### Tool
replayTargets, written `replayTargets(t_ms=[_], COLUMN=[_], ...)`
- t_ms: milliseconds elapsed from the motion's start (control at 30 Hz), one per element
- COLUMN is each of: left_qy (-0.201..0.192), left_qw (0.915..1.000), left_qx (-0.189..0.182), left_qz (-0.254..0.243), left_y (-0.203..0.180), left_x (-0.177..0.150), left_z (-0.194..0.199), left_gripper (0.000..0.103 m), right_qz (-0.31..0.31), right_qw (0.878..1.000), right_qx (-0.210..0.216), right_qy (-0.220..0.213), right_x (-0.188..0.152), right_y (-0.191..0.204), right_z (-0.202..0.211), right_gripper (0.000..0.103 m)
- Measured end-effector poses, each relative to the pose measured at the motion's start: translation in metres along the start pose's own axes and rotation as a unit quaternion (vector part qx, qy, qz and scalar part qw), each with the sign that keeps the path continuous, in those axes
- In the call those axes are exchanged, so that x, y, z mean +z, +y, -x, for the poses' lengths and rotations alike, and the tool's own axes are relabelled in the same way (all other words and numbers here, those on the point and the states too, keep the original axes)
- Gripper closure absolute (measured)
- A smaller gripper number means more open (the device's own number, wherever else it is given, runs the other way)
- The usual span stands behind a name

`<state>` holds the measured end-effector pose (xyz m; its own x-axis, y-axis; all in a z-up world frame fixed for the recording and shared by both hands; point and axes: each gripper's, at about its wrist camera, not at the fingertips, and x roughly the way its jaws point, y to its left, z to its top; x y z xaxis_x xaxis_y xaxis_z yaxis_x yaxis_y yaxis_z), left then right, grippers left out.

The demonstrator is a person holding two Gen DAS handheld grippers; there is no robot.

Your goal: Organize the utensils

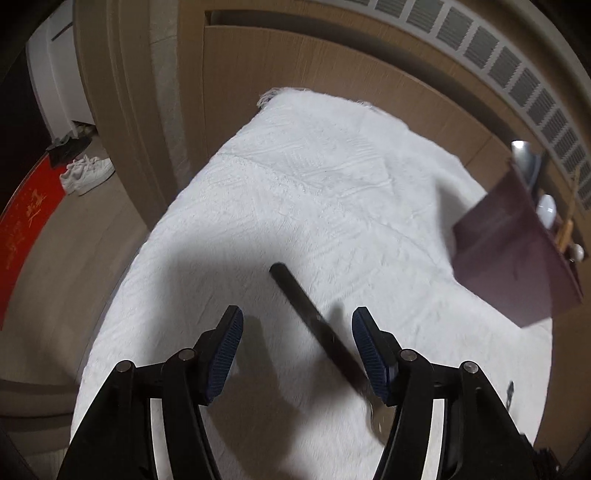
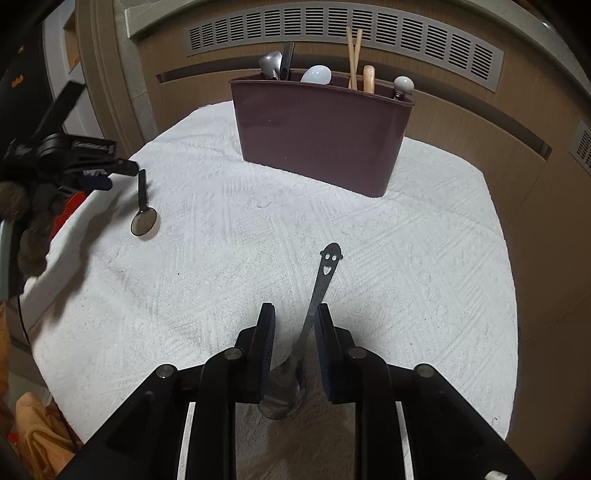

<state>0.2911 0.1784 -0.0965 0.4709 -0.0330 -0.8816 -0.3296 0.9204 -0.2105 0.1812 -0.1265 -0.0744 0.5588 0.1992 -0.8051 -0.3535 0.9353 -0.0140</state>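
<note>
A dark maroon utensil holder (image 2: 317,136) stands at the far side of the white-clothed table (image 2: 221,258) with spoons, chopsticks and wooden handles in it; it also shows at the right in the left wrist view (image 1: 513,258). A black-handled spoon (image 1: 314,321) lies between my left gripper's (image 1: 295,325) open fingers, nearer the right finger; the right wrist view shows the same spoon (image 2: 143,218) at the table's left edge. A steel spoon with a smiling-face handle (image 2: 321,284) lies between the fingers of my right gripper (image 2: 293,321), which stand a little apart around its neck.
A wooden cabinet with a vent grille (image 2: 332,29) stands behind the table. White shoes (image 1: 86,175) and a red mat (image 1: 26,225) lie on the floor to the left. An orange cloth (image 2: 40,432) lies below the table's left edge.
</note>
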Motion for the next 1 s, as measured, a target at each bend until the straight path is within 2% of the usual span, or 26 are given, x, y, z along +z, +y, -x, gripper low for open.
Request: replayTargets(t_ms=[67, 133, 167, 200, 267, 333, 400, 500, 600, 667, 733, 833, 933, 1000], left_qy=[0.010, -0.002, -0.007, -0.016, -0.028, -0.042, -0.056, -0.099, -0.148, -0.161, -0.145, -0.090, -0.072, -0.056], left_qw=[0.9999, 0.9995, 0.9991, 0.9983, 0.9971, 0.9960, 0.9945, 0.9890, 0.9798, 0.9753, 0.9759, 0.9826, 0.9836, 0.9849], left_qx=[0.005, 0.027, 0.035, 0.041, 0.035, 0.013, -0.002, -0.024, -0.040, -0.045, -0.041, -0.033, -0.012, -0.011], left_qz=[0.002, -0.015, -0.025, -0.040, -0.061, -0.077, -0.088, -0.107, -0.129, -0.144, -0.158, -0.159, -0.165, -0.163], left_y=[-0.007, -0.017, -0.021, -0.027, -0.035, -0.040, -0.043, -0.046, -0.050, -0.053, -0.055, -0.053, -0.046, -0.046], left_x=[0.006, 0.007, 0.008, 0.005, 0.000, -0.008, -0.012, -0.028, -0.046, -0.052, -0.053, -0.049, -0.043, -0.038], left_z=[-0.012, -0.015, -0.016, -0.016, -0.016, -0.012, -0.007, 0.022, 0.057, 0.070, 0.067, 0.045, 0.025, 0.014], left_gripper=[0.045, 0.055, 0.061, 0.073, 0.084, 0.089, 0.099, 0.099, 0.099, 0.099, 0.099, 0.096, 0.095, 0.095], right_qz=[-0.001, -0.004, -0.006, -0.010, -0.017, -0.022, -0.026, -0.035, -0.042, -0.044, -0.052, -0.070, -0.072, -0.071], right_qw=[1.000, 1.000, 1.000, 1.000, 1.000, 1.000, 1.000, 0.999, 0.999, 0.999, 0.998, 0.997, 0.997, 0.997], right_qx=[-0.004, -0.010, -0.012, -0.013, -0.012, -0.013, -0.012, -0.012, -0.011, -0.012, -0.009, -0.003, -0.008, -0.010], right_qy=[-0.002, -0.004, -0.005, -0.004, -0.002, -0.002, -0.002, -0.001, 0.002, 0.007, 0.015, 0.024, 0.028, 0.029], right_x=[-0.001, -0.002, -0.002, -0.002, -0.003, -0.003, -0.003, -0.001, 0.002, 0.006, 0.011, 0.017, 0.020, 0.022], right_y=[-0.003, -0.007, -0.009, -0.012, -0.017, -0.020, -0.022, -0.025, -0.026, -0.027, -0.028, -0.030, -0.028, -0.026], right_z=[0.002, 0.003, 0.003, 0.003, 0.002, 0.003, 0.004, 0.005, 0.003, -0.001, -0.008, -0.017, -0.026, -0.028], right_gripper=[0.082, 0.082, 0.082, 0.082, 0.082, 0.082, 0.082, 0.082, 0.082, 0.082, 0.082, 0.082, 0.082, 0.082])
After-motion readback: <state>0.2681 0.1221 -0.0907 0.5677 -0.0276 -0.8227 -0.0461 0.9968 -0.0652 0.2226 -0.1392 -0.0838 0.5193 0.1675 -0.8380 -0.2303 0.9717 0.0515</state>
